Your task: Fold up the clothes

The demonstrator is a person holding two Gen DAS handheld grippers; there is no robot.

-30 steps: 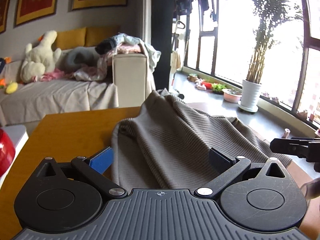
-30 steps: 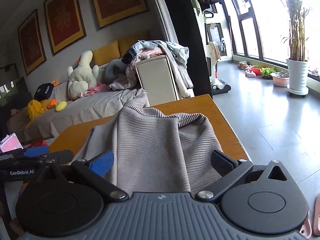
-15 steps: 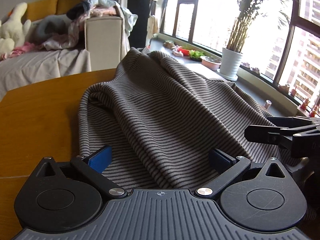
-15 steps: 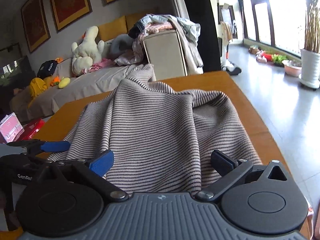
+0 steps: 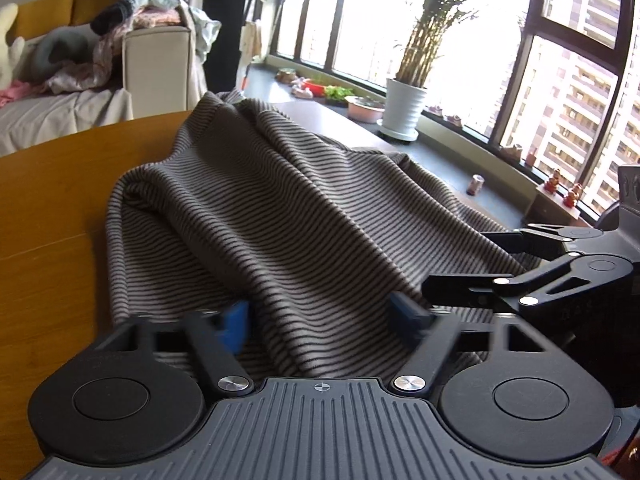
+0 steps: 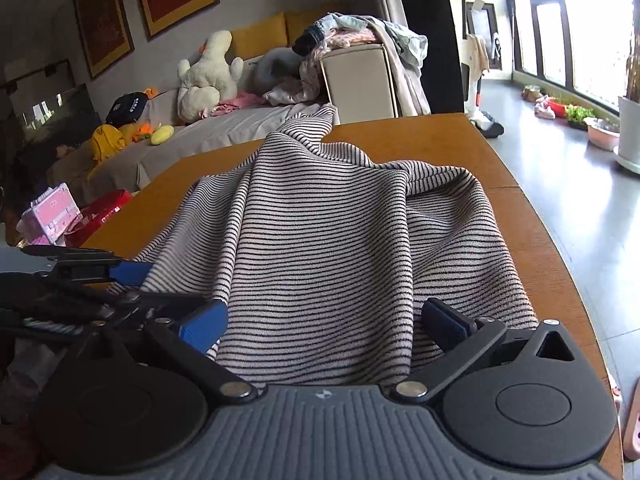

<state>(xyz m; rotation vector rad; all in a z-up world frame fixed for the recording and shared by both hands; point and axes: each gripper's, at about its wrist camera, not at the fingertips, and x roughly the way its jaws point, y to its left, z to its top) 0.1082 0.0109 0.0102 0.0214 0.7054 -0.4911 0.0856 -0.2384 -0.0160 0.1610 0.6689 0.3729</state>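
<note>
A grey-and-black striped garment (image 5: pixel 300 208) lies rumpled on the wooden table (image 5: pixel 60 200), its near hem toward me. My left gripper (image 5: pixel 322 318) sits low over that hem; its jaws are closing, blurred, with a raised fold of the cloth between the blue pads (image 5: pixel 236 322). In the right wrist view the garment (image 6: pixel 340 220) spreads across the table (image 6: pixel 540 248). There my right gripper (image 6: pixel 326 324) stands open, with the hem lying between its fingers. The two grippers are side by side: the right gripper (image 5: pixel 472 260) shows at the right edge, the left gripper (image 6: pixel 140 286) at the left edge.
Beyond the table stands a sofa (image 6: pixel 240 128) with a plush toy (image 6: pixel 208 76) and a pile of clothes (image 6: pixel 360 36). A pink case (image 6: pixel 52 212) and a red object (image 6: pixel 100 208) sit off the table's left side. A potted plant (image 5: pixel 404 108) stands by the window.
Both grippers have dropped and tilted down onto the garment's near hem. The left jaws have narrowed around a fold. The right gripper now shows closer beside the left.
</note>
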